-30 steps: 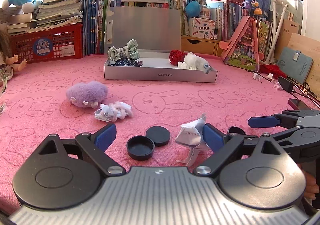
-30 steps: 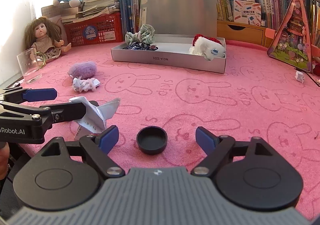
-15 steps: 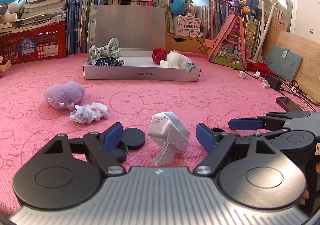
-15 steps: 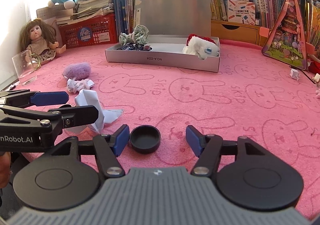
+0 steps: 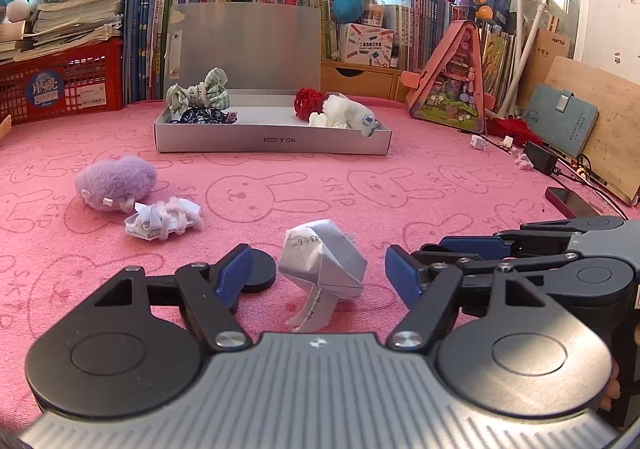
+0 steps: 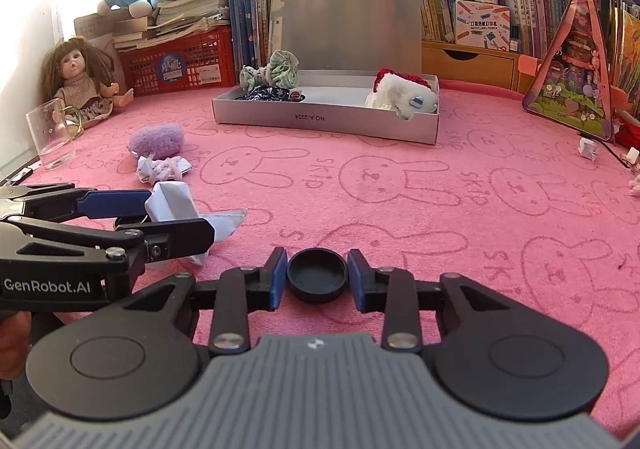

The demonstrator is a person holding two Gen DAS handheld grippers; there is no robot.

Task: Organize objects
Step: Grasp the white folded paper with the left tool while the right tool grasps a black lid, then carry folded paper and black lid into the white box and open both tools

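Right gripper [image 6: 317, 279] clamps the black cap [image 6: 317, 280], seen only in right view; left gripper [image 5: 318, 273] is closing around folded paper [image 5: 323, 264], untouched

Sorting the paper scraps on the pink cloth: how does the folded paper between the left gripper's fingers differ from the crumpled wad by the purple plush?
The folded paper is bigger, with flat creased faces; the crumpled wad is low and shredded-looking. The folded paper stands tall on a narrow stem; the wad lies flat. Both are white printed paper.
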